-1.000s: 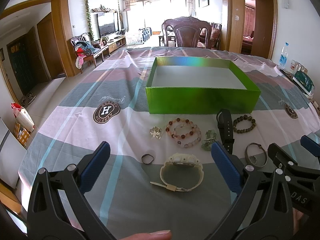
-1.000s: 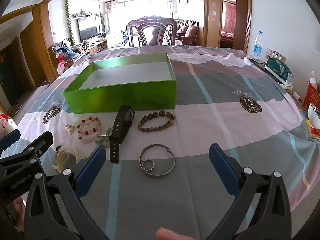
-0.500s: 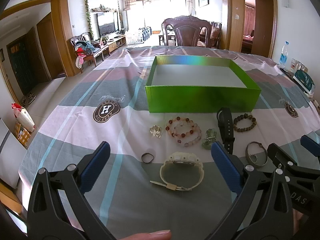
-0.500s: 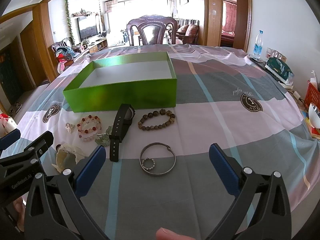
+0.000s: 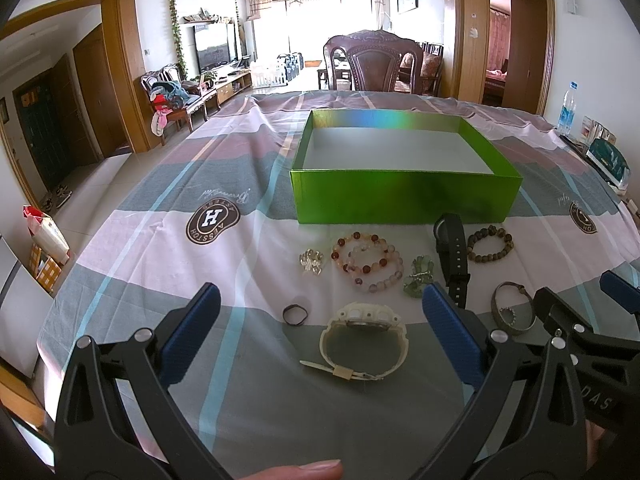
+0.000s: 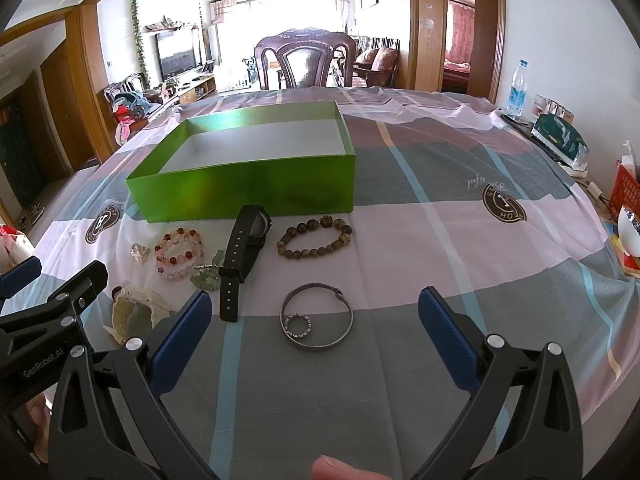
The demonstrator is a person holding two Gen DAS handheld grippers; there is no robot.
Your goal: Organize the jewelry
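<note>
Only the left view shows the small dark ring [image 5: 295, 314] beside the white watch [image 5: 366, 340].

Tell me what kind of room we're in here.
Most likely a home's open living and dining area: a carved chair at a cloth-covered table, with a TV and sofa beyond.

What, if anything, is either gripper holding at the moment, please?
Nothing is held: the left gripper and the right gripper are both open above the table, with the jewelry lying loose.
</note>
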